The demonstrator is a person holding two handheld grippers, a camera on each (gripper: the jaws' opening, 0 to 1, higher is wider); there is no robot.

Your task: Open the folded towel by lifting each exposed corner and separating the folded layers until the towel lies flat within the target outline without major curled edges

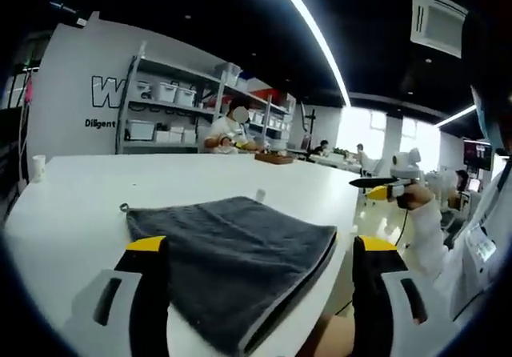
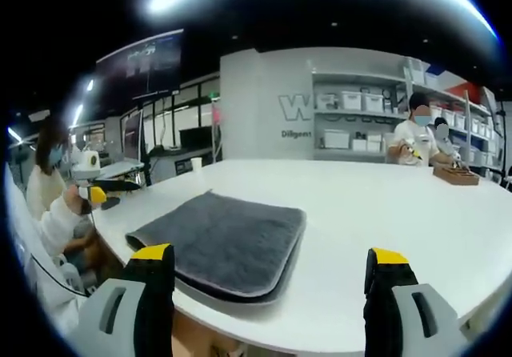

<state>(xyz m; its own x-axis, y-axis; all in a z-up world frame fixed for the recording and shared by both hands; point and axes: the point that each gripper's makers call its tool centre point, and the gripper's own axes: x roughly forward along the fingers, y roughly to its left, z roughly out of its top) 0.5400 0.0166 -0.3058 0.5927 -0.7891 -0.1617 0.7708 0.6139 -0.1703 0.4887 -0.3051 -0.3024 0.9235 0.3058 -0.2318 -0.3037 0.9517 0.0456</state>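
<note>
A dark grey towel lies folded on the white table, close to the near edge, with a small loop at its far left corner. The right gripper view has the same towel left of centre. My left gripper is open, its yellow-tipped jaws standing wide on either side of the towel's near part, holding nothing. My right gripper is open too, low over the table's edge with the towel's right part between its jaws. Each gripper also appears from the side in the other's view, the right gripper and the left gripper, each held in a white-sleeved hand off the table's edge.
A white cup stands at the table's far side and a wooden box sits near a seated person. Shelves with white bins line the back wall. The table stretches wide beyond the towel.
</note>
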